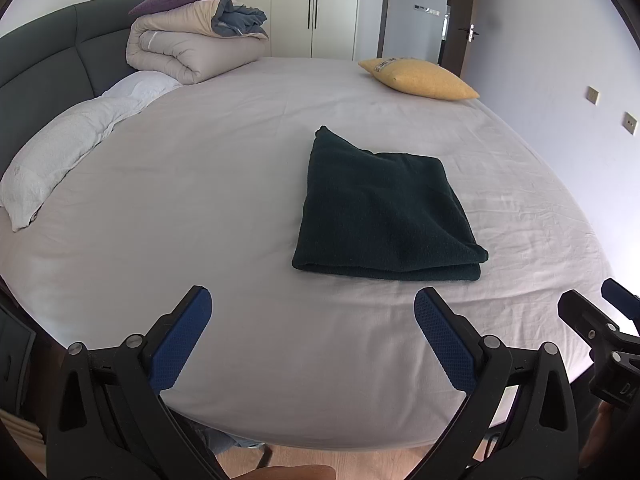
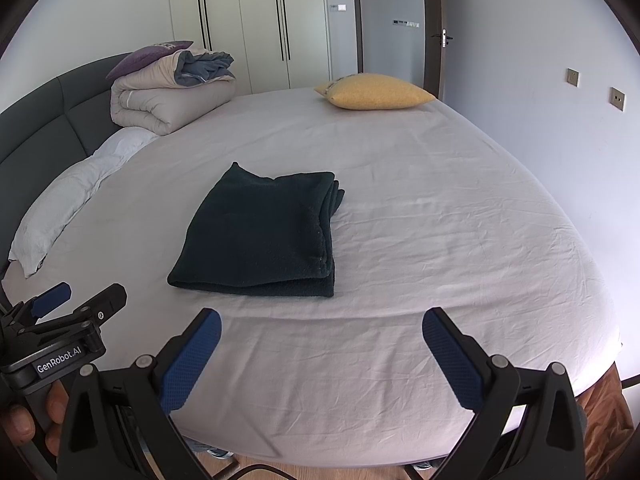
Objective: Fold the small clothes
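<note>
folded dark cloth on bed, ahead of claws | left claw, right claw: wide open, empty

Shot low from the bed's foot edge, facing the wardrobe; left view nearer the headboard, sharing the folded dark garment.

Folded cloth mid-bed, duvet and cushion behind it
</note>
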`<state>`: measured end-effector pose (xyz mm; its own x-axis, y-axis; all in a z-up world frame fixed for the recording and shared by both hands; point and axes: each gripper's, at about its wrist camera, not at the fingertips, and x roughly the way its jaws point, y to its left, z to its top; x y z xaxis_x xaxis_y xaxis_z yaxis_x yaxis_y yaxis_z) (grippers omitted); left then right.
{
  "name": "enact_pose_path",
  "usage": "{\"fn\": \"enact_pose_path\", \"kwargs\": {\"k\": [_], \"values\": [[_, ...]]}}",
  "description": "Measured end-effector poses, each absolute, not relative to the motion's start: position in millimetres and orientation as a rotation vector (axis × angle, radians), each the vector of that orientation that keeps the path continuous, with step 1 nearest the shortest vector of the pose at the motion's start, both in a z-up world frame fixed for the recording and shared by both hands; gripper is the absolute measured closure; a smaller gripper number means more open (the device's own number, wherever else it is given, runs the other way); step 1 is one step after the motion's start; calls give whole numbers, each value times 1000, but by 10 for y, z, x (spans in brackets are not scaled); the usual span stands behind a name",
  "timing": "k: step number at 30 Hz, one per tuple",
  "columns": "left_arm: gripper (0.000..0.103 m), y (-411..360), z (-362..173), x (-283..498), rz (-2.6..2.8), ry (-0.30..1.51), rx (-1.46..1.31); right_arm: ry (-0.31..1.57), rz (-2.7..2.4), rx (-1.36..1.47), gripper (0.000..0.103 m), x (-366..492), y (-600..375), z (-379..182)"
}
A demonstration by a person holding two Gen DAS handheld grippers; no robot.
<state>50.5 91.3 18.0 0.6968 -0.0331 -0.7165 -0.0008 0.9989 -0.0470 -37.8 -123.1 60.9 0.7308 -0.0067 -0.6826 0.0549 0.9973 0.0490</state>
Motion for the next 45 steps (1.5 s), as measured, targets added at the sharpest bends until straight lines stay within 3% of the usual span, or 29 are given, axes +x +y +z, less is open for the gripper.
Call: {"fn": "enact_pose_path", "kwargs": {"k": [45], "values": [[0, 909, 136, 497, -27, 806, -45, 763, -28, 70, 0, -433, -1209, 511]]}}
